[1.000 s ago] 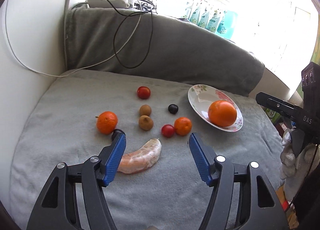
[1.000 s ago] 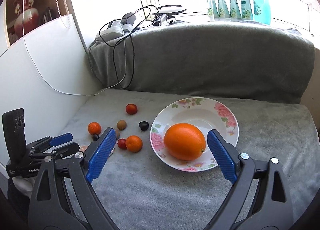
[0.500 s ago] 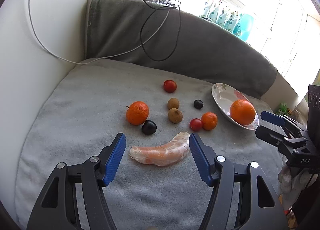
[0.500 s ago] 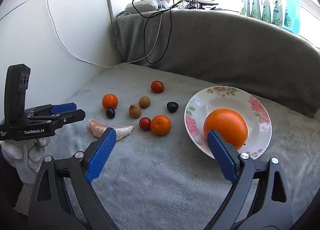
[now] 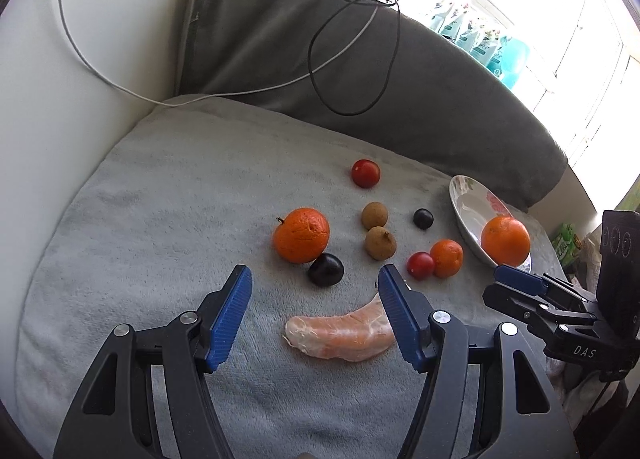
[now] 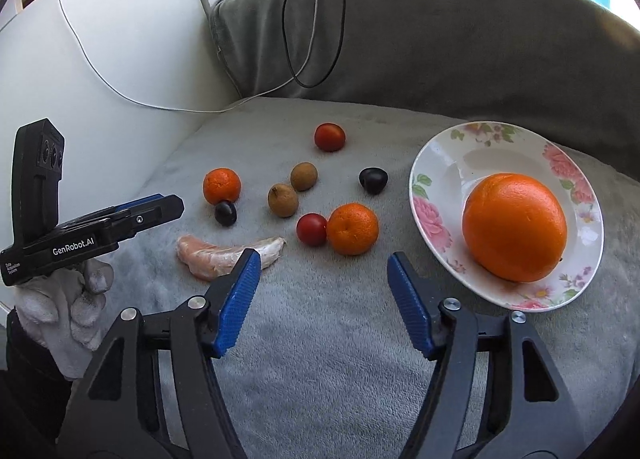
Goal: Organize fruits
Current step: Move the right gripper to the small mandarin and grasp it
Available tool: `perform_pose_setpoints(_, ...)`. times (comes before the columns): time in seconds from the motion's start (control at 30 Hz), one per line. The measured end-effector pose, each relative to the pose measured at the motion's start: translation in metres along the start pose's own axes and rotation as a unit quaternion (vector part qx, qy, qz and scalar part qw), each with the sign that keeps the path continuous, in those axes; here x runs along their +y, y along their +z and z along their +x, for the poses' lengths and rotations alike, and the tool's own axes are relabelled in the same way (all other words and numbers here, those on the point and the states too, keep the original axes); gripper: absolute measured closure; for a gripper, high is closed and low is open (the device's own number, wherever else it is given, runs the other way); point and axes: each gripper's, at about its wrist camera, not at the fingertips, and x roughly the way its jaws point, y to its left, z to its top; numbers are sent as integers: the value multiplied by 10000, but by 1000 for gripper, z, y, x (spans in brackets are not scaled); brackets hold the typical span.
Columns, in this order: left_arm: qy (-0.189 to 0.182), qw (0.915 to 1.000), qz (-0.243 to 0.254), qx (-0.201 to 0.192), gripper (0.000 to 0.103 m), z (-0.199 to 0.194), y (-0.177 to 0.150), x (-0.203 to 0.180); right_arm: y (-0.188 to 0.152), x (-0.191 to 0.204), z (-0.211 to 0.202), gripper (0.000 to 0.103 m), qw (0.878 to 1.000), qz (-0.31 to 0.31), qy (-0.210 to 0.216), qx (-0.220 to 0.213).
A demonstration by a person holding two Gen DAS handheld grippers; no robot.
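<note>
Grey blanket [image 6: 340, 339]; "GenRobot.AI" left gripper [image 6: 160, 207], "DAS" right gripper [image 5: 516, 283], fingers apart, empty.

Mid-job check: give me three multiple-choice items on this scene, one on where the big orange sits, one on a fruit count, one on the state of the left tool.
1. Where is the large orange?
A. on the floral plate
B. on the grey blanket
C. in the right tool

2. How many cherry tomatoes?
A. one
B. two
C. four

3. The left tool is:
A. shut on the peeled citrus segment
B. open, empty
C. holding a plum

Key: 1 A, it rests inside the rim. 2 B, one far, one near. 3 B, blue fingers spread, segment ungripped between them.
</note>
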Motion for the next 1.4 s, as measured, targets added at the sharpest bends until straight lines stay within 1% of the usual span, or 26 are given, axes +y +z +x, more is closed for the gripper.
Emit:
perform_pose_setpoints(0.03, -20, 10000, -21, 15, 38, 2, 1, 1, 0, -2, 4, 37, 10000, 91, 10, 32)
perform_pose_setpoints(0.07, -32, 10000, -41, 32, 38, 3, 2, 2, 0, -5, 7, 41, 9998, 178, 15, 61)
perform_pose_setpoints(0.13, -61, 9999, -83, 54, 38, 6, 4, 4, 1, -10, 14, 46, 9992, 367, 30, 120)
perform_pose_setpoints(0.23, -115, 9998, -137, 100, 38, 9, 6, 7, 4, -15, 22, 46, 9981, 590, 41, 143)
perform_pose_setpoints(0.37, -136, 9997, -159, 161, 38, 15, 11, 9, 7, -17, 29, 49, 9969, 774, -44, 145)
perform_pose_setpoints(0.43, -159, 9996, -166, 181, 39, 18, 12, 9, 9, -17, 33, 50, 9961, 865, -11, 158)
perform_pose_setpoints(0.57, -186, 9994, -170, 220, 39, 23, 15, 10, 10, -17, 39, 56, 9954, 937, -60, 204)
perform_pose_setpoints(0.9, -252, 9990, -196, 321, 39, 36, 21, 12, 17, -18, 51, 56, 9932, 1108, -302, 183)
perform_pose_setpoints(1.13, -270, 9985, -247, 405, 41, 46, 23, 16, 21, -19, 57, 58, 9919, 1222, -307, 175)
perform_pose_setpoints(1.23, -295, 9982, -303, 426, 44, 48, 23, 19, 19, -18, 55, 63, 9922, 1193, -335, 162)
perform_pose_setpoints(1.37, -267, 9980, -336, 462, 55, 51, 23, 21, 19, -16, 55, 64, 9927, 1137, -368, 140)
perform_pose_setpoints(1.4, -249, 9980, -348, 469, 56, 51, 22, 21, 19, -16, 54, 64, 9928, 1134, -366, 132)
